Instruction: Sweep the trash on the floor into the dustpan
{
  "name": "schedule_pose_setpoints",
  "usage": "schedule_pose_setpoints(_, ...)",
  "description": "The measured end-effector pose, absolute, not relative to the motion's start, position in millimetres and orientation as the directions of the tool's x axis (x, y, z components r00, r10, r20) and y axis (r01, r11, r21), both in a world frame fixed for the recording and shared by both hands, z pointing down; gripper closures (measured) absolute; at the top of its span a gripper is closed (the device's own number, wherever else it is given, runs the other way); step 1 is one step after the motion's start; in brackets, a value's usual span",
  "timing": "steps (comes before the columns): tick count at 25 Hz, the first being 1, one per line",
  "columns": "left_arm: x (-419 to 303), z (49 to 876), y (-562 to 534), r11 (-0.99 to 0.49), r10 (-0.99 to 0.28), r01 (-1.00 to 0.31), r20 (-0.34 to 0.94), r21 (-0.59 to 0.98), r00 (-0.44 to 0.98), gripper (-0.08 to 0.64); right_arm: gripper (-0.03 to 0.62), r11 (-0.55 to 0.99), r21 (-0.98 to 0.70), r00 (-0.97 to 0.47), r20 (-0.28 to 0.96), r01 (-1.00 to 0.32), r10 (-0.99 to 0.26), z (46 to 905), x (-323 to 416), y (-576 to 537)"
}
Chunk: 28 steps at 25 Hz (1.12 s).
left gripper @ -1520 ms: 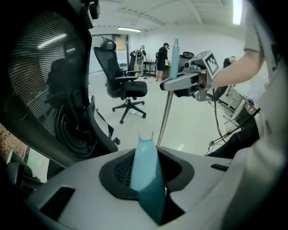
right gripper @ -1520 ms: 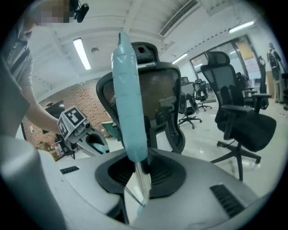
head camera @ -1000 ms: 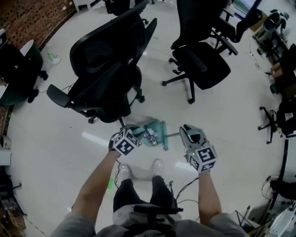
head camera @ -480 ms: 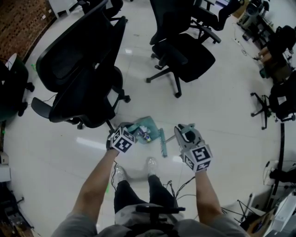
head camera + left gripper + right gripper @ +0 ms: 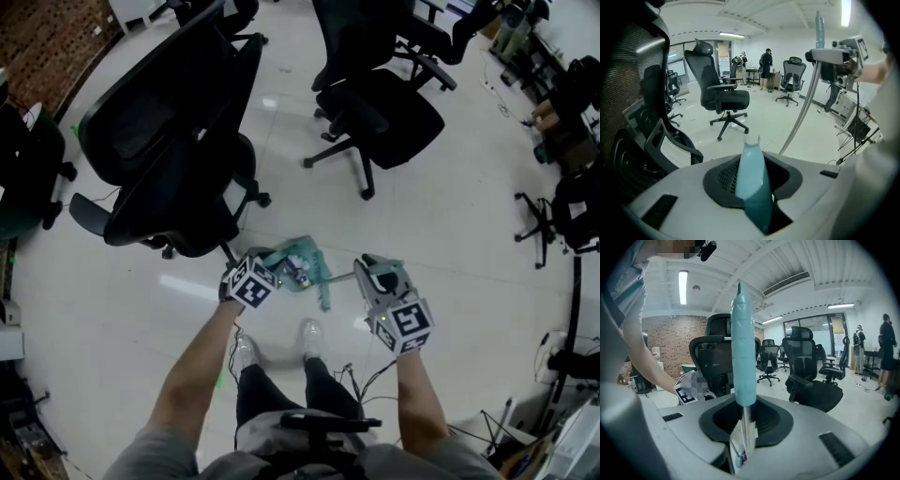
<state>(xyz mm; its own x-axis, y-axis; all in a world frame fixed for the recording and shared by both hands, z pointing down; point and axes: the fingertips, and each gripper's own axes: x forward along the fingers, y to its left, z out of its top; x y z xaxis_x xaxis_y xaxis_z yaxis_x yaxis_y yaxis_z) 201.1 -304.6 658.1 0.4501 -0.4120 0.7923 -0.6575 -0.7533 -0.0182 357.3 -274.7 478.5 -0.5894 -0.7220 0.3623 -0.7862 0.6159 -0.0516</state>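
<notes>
The left tongs (image 5: 752, 187) are closed partway onto the tapered, pale-teal plastic handle (image 5: 749, 159) of a teal plastic dustpan (image 5: 302, 260). The dustpan sits low in the centre of the head view, just beyond the person's shoes (image 5: 309, 333). I cannot tell whether its lip lies flat on the glossy white floor (image 5: 450, 234). The right tongs (image 5: 744, 425) are narrowed in the same way onto a broom with a teal sleeve over a thin metal pole (image 5: 742, 357), gripping just where the sleeve ends. In the head view the broom's teal head (image 5: 324, 287) lies just beside the pan's right edge. A few small pieces of trash (image 5: 300, 274) appear to be inside the pan already.

Both tools look light and stiff. The dustpan handle is smooth and tapers, so it would probably swivel or creep in the pads. It is best held deep and low, near the thick end by the pan. Being so light, the pan is likely to skate on the shiny floor when the broom pushes at it, so its lip wants pressing down. The pole is slim and round and may roll in the grip. The step at the sleeve's end gives the firmest purchase.

A black mesh office chair (image 5: 169, 141) at the upper left stands near the pan and crowds the sweep on that side.
</notes>
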Motion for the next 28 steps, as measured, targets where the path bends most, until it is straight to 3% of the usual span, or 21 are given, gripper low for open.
schedule_pose_setpoints(28, 194.5, 665.0, -303.6, -0.763, -0.377, -0.646, 0.823, -0.017, 0.425, 0.456, 0.528, 0.631, -0.063, -0.61, 0.347, -0.773, -0.712, 467.7, 342.3, -283.1)
